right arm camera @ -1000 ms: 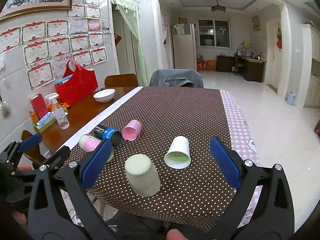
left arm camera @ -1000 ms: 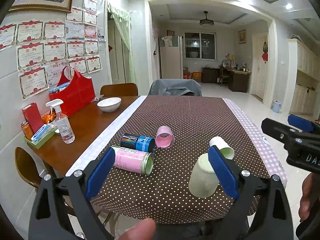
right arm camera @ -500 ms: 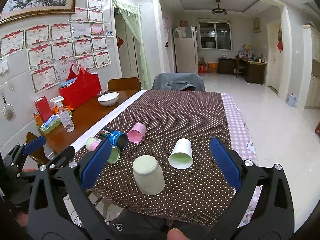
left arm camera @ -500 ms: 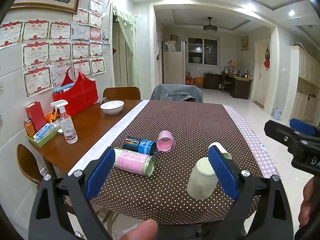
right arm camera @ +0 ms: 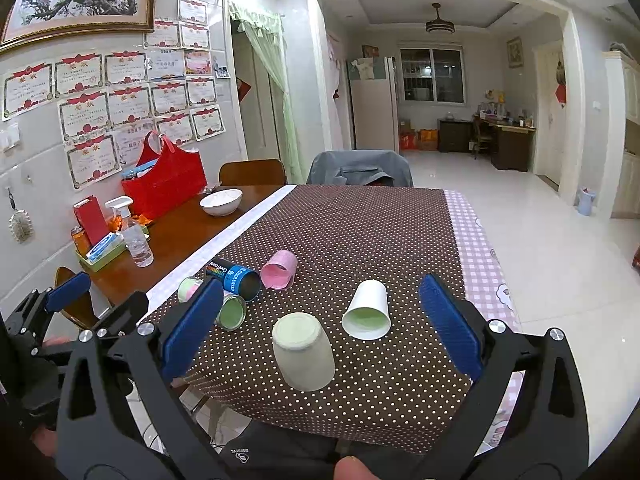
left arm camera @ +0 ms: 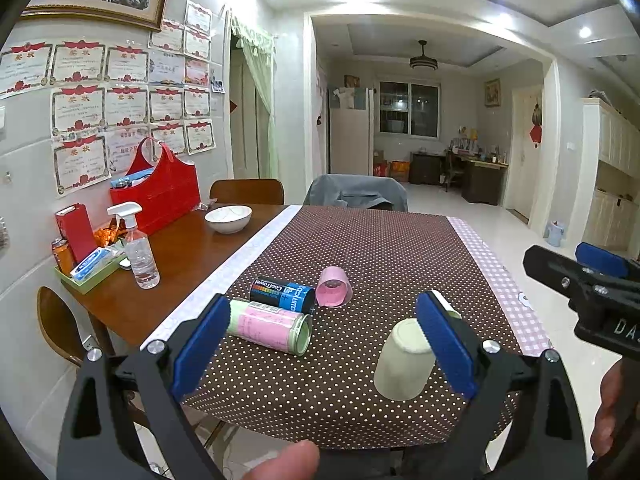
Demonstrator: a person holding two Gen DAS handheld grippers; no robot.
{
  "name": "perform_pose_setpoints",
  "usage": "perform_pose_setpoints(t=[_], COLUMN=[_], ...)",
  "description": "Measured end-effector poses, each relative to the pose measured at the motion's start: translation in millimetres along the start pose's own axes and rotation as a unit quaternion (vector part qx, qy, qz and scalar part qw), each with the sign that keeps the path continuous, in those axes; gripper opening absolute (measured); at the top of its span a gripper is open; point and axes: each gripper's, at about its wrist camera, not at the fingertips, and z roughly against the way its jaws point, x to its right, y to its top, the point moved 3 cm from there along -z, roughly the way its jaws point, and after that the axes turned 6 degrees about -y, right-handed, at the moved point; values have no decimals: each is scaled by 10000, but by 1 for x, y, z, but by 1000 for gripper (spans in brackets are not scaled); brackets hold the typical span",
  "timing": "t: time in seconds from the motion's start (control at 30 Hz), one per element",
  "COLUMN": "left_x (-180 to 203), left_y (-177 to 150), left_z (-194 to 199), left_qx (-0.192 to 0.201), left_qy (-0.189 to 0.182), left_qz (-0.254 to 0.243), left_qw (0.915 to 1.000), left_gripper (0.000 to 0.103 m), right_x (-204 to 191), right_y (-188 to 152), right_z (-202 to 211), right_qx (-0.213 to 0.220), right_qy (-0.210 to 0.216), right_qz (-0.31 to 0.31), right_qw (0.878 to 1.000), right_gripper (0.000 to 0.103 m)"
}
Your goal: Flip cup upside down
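Note:
A pale green cup stands upside down near the front edge of the brown dotted tablecloth. A white paper cup lies on its side just behind it, mostly hidden by a fingertip in the left wrist view. A pink cup, a blue can and a pink-and-green can also lie on their sides. My left gripper and right gripper are both open and empty, held back off the table's front edge.
On the bare wood at the left stand a spray bottle, a white bowl, a red basket and a green tray of small items. Chairs stand at the far end and left side.
Both grippers have drawn back and risen a little from the table. The cups and cans have not moved.

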Motion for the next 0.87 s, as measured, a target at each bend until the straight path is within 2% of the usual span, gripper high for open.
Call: perform_pose_setpoints(t=[0.57, 0.87], left_x=[2, -3], left_y=[0, 0], left_z=[3, -2], left_qx=[134, 13], left_qy=[-18, 67], left_qz=[13, 131], left_qw=[9999, 9999], left_gripper=[92, 92], right_x=[0, 0], right_y=[-2, -2], right_z=[-6, -7], right_qx=[-61, -73], right_qy=[10, -1], right_qz=[-18, -20], right_qw=[10000, 10000], right_gripper=[97, 97])
